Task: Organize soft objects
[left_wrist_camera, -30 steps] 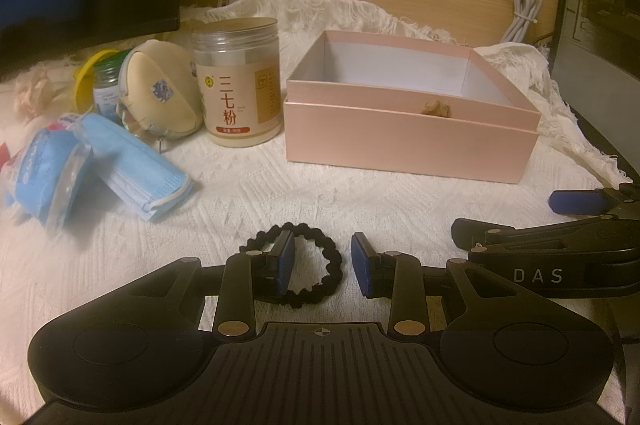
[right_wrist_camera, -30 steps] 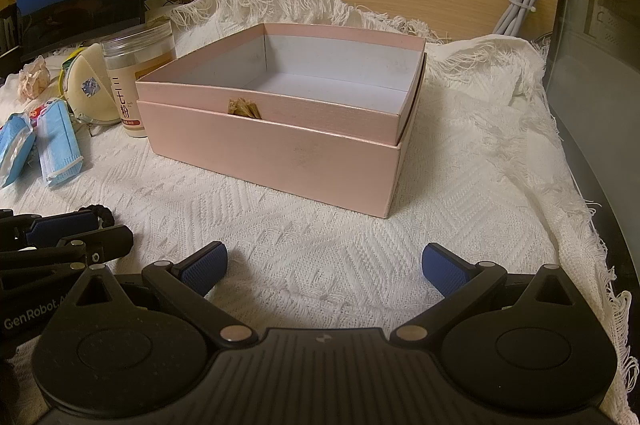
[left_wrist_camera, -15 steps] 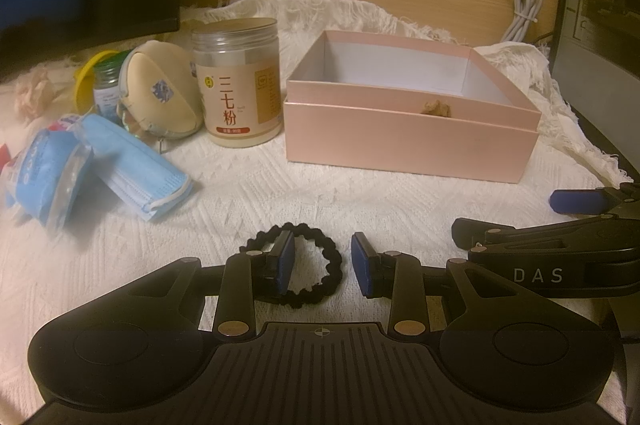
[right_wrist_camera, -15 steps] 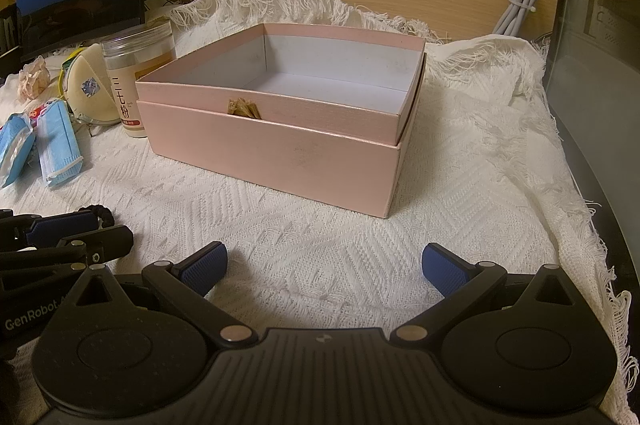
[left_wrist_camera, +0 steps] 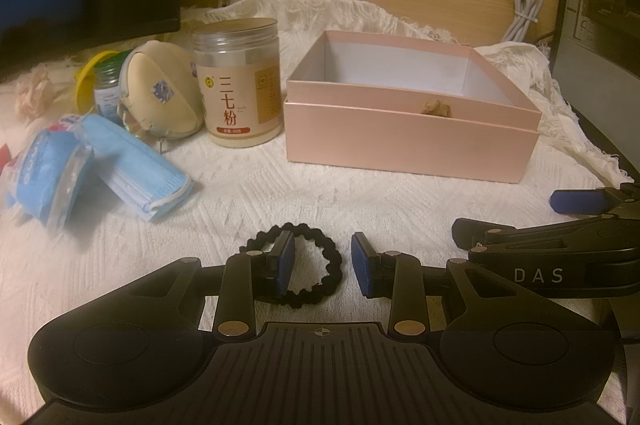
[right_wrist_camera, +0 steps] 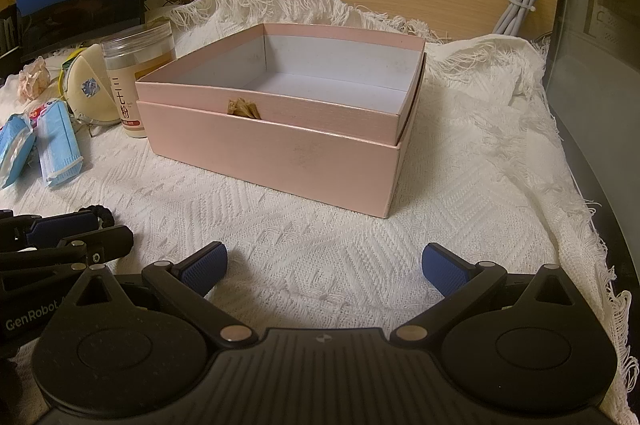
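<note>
From my left wrist camera, my left tongs (left_wrist_camera: pixel 322 265) sit low over the white textured cloth (left_wrist_camera: pixel 280 185) that covers the surface, their jaws parted with a gap between the blue pads. A black scrunchie (left_wrist_camera: pixel 316 261) lies flat on the cloth right there: my left-hand pad stands over the ring's opening, while the other pad is just outside the ring's rim, so one side of the loop sits between them, not yet pinched. Farther on is the open pink box (left_wrist_camera: pixel 408 121), its white inside showing. To its left are a lidded jar (left_wrist_camera: pixel 239 81), a beige cup mask (left_wrist_camera: pixel 164 97) and blue face masks (left_wrist_camera: pixel 140 177). My right tongs (left_wrist_camera: pixel 576 201) reach in from the right edge.

From my right wrist camera, my right tongs (right_wrist_camera: pixel 324 263) are spread wide and hold nothing, hovering over bare cloth (right_wrist_camera: pixel 320 237) in front of the pink box (right_wrist_camera: pixel 280 153). My left tongs (right_wrist_camera: pixel 60 229) show at the left edge.
</note>
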Motion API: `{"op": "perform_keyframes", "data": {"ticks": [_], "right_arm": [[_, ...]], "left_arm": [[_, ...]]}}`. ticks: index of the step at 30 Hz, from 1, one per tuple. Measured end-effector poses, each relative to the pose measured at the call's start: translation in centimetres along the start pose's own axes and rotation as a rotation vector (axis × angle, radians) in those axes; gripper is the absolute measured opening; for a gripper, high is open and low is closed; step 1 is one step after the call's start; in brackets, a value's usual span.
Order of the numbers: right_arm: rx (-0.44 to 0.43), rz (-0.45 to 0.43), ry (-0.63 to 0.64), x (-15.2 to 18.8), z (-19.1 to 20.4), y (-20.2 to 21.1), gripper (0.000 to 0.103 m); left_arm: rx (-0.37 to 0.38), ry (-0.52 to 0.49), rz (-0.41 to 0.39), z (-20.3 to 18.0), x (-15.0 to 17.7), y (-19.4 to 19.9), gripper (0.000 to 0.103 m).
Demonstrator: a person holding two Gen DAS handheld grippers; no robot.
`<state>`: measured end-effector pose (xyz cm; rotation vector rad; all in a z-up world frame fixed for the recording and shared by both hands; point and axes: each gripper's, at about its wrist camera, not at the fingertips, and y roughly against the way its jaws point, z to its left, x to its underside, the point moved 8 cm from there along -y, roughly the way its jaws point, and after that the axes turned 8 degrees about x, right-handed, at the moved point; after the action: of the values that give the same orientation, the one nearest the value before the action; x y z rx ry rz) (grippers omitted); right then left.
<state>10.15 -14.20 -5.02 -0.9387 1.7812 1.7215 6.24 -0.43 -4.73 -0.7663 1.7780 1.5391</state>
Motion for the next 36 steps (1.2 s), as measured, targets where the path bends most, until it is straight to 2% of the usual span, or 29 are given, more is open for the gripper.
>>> {"op": "perform_keyframes", "data": {"ticks": [11, 15, 17, 20, 22, 24, 27, 29, 32, 36], "right_arm": [[-0.029, 0.031, 0.022, -0.2, 0.1, -0.4, 0.103], [-0.047, 0.104, 0.046, -0.1, -0.1, -0.1, 0.103], [-0.044, 0.122, 0.056, 0.0, -0.1, 0.1, 0.103], [-0.056, 0.162, 0.075, -0.2, -0.1, 0.2, 0.103], [-0.081, 0.202, 0.107, -0.4, 0.2, 0.1, 0.103], [-0.091, 0.228, 0.117, -0.6, 0.5, 0.1, 0.103], [-0.086, 0.232, 0.054, -1.2, 1.2, 0.6, 0.102], [-0.091, 0.218, 0.039, -1.8, 2.4, 1.2, 0.102], [-0.11, 0.176, 0.051, -3.2, 5.5, 2.7, 0.102], [-0.207, 0.162, 0.075, -5.0, 11.3, 4.3, 0.102]], "left_arm": [[0.015, 0.006, 0.032, 0.3, -0.2, 0.1, 0.036], [0.06, 0.021, 0.072, 0.9, -0.4, 0.1, 0.033], [0.102, 0.058, 0.101, 1.5, -0.5, 0.5, 0.027], [0.193, 0.178, 0.123, 4.0, -1.0, 1.8, 0.026], [0.23, 0.222, 0.093, 6.4, -2.1, 3.2, 0.026], [0.19, 0.227, 0.018, 9.9, -3.6, 5.5, 0.026], [0.07, 0.191, -0.056, 16.0, -5.1, 8.3, 0.026], [0.05, 0.207, -0.023, 20.1, -5.2, 9.0, 0.026], [0.089, 0.306, 0.044, 24.5, -4.4, 9.0, 0.026], [0.079, 0.345, 0.03, 27.4, -5.2, 8.4, 0.026]]}}
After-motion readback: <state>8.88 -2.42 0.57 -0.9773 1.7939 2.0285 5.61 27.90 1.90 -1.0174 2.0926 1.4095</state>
